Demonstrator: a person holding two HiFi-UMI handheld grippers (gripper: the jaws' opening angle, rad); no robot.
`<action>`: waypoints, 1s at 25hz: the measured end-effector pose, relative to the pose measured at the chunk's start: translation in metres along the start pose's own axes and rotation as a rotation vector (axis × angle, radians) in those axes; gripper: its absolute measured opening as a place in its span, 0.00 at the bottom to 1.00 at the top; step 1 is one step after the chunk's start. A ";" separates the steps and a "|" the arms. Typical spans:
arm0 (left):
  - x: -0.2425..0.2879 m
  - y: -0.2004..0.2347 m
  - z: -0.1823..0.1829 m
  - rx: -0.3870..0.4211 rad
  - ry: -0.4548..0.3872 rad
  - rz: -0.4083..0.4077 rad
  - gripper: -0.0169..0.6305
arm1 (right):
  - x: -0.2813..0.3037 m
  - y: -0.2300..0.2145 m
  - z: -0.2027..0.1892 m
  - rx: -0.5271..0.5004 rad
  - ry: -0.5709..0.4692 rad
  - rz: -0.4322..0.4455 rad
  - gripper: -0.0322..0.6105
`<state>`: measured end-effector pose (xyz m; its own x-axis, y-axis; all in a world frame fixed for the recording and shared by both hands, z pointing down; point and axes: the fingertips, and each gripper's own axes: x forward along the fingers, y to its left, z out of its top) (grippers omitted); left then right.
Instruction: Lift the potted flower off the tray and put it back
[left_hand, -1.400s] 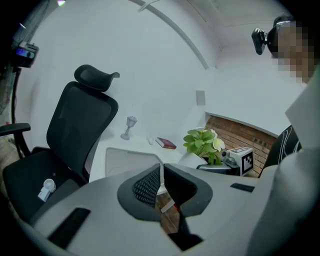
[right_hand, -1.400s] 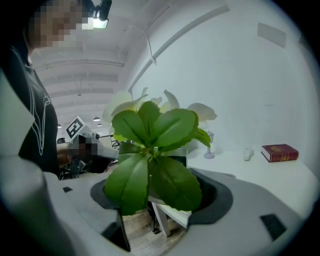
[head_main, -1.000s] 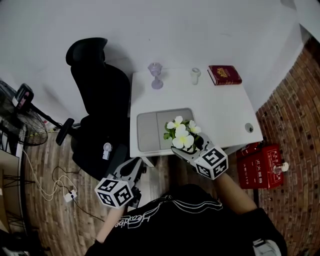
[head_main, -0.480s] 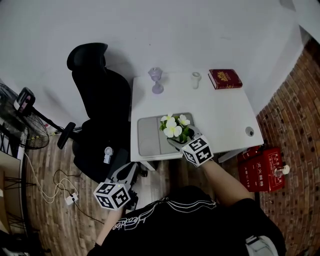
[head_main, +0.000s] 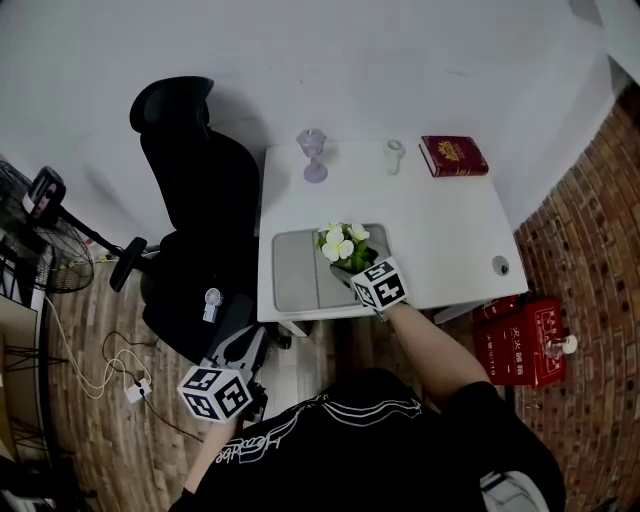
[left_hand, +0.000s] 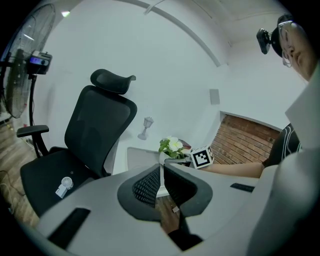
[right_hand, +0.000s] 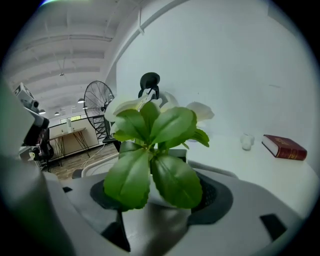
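Note:
The potted flower (head_main: 340, 245), white blooms over green leaves in a small white pot, hangs over the right part of the grey tray (head_main: 300, 270) on the white table (head_main: 440, 230). My right gripper (head_main: 352, 272) is shut on the pot from the table's near edge. In the right gripper view the leaves (right_hand: 150, 165) fill the space between the jaws and hide most of the pot. Whether the pot rests on the tray I cannot tell. My left gripper (head_main: 248, 348) hangs low beside the chair, left of the table, its jaws shut on nothing (left_hand: 161, 170).
A black office chair (head_main: 195, 200) stands against the table's left side. At the table's far edge are a purple goblet (head_main: 313, 155), a small white cup (head_main: 394, 153) and a red book (head_main: 452, 154). A red box (head_main: 520, 335) sits on the floor at right, a fan (head_main: 50, 240) at left.
My right gripper has carried the flower down and away from me, from the table's near edge to over the tray's right part. The left gripper has sunk slightly.

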<state>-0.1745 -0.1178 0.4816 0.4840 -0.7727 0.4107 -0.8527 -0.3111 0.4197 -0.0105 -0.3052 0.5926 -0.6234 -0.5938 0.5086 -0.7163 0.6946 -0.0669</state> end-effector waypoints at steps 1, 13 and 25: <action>0.000 0.002 0.000 -0.002 -0.001 0.003 0.10 | 0.004 -0.002 -0.002 0.001 0.010 -0.001 0.58; 0.010 0.014 -0.003 -0.025 0.020 0.010 0.10 | 0.019 -0.008 -0.006 0.042 0.051 -0.004 0.61; 0.023 0.006 0.005 -0.006 0.017 -0.036 0.10 | -0.018 -0.011 0.002 0.154 -0.013 0.011 0.77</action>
<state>-0.1692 -0.1408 0.4893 0.5174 -0.7518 0.4087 -0.8337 -0.3351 0.4389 0.0076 -0.3028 0.5830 -0.6347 -0.5926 0.4960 -0.7485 0.6311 -0.2038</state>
